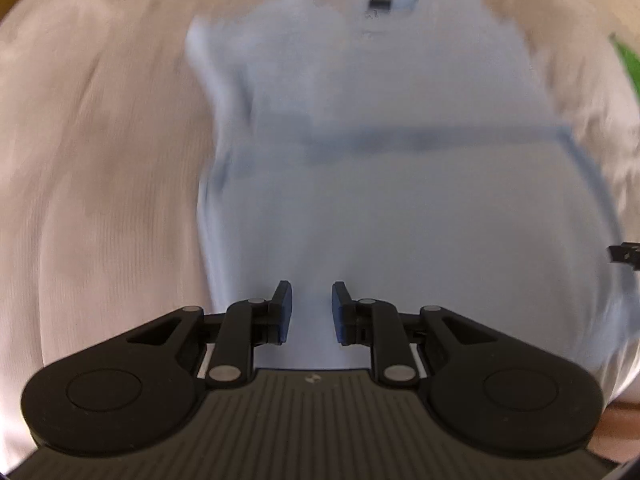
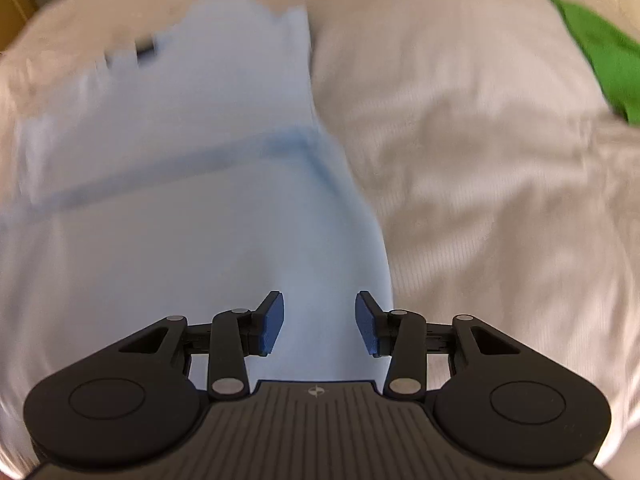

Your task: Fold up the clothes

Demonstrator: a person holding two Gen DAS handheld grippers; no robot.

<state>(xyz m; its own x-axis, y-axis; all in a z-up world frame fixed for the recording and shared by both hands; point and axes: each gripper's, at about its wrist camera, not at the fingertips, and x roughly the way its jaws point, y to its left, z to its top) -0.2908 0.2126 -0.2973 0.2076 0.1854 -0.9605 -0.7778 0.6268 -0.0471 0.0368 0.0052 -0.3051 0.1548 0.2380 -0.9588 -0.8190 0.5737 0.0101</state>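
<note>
Jaws of left gripper and right gripper stand parted, empty, above the folded blue shirt on the bed.

The shirt is pale blue, with a darker blue hem line crossing it and a dark label at its far collar; the bedcover beneath is off-white with fine woven stripes; a bright green cloth lies at the far right; both the left gripper and the right gripper are black with blue pads.
</note>
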